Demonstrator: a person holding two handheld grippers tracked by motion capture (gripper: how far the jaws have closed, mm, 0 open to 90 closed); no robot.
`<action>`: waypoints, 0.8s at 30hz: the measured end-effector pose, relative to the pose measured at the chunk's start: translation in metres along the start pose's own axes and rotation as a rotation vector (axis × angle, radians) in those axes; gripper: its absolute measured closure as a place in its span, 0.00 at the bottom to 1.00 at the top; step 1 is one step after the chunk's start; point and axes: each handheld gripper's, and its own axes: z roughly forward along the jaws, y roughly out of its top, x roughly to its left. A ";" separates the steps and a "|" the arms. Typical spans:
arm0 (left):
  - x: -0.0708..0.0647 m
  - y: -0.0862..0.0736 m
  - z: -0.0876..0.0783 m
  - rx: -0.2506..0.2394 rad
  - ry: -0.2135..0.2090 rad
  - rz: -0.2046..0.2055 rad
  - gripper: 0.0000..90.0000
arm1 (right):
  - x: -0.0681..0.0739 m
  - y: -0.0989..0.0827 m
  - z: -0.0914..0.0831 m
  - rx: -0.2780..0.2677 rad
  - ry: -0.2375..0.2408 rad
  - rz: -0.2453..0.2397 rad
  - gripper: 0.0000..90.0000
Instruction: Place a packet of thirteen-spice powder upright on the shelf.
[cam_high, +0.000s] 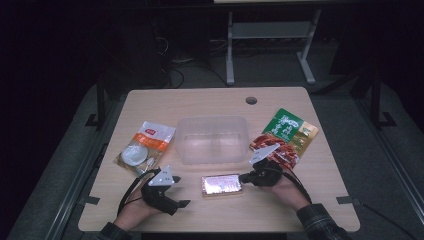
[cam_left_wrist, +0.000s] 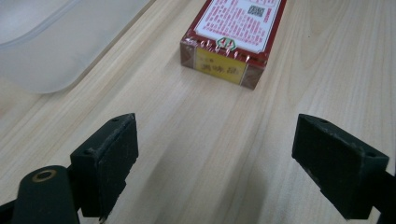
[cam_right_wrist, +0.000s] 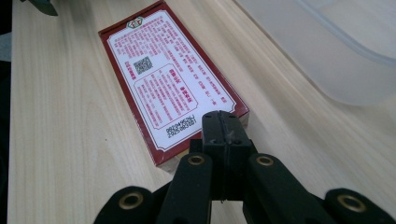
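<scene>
The left gripper (cam_high: 172, 197) lay on the near left part of the table (cam_high: 210, 100), a hand behind it, its jaws spread wide with nothing but bare wood between them; in the left gripper view (cam_left_wrist: 215, 158) the two black pads stood far apart, pointing toward the box. Farther off on the left lay a white and orange packet (cam_high: 145, 145), its print too small to read. In the middle stood a clear plastic container (cam_high: 212, 139), lidless as far as the dim light allowed, its walls hard to trace against the wood. Just in front of it, near the table's front edge, the box (cam_high: 221, 184) lay flat between the two grippers. It was a slim rectangular carton wrapped in glossy film, dark red at the edges, with a white panel of fine red print and a small square code on its upper face (cam_right_wrist: 170, 88) and a yellow label on one end (cam_left_wrist: 222, 65). From the high view glare washed out its top. The right gripper (cam_high: 245, 177) came in from the right, jaws pressed together and gripping nothing, its tip (cam_right_wrist: 223, 126) at the box's near end; whether it touched the carton could not be told. Behind that hand lay a green and red packet (cam_high: 290, 132), partly covered by the gripper's grey plate.
</scene>
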 end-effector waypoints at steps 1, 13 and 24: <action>0.000 0.000 0.000 0.000 -0.001 0.003 0.16 | 0.000 0.001 0.001 0.002 -0.003 -0.016 1.00; 0.003 0.012 0.003 -0.012 -0.024 0.059 0.15 | 0.000 -0.009 -0.020 -0.060 -0.082 0.041 0.67; 0.015 0.033 0.022 0.018 -0.102 0.139 0.14 | 0.013 -0.036 -0.041 -0.069 -0.153 0.081 0.34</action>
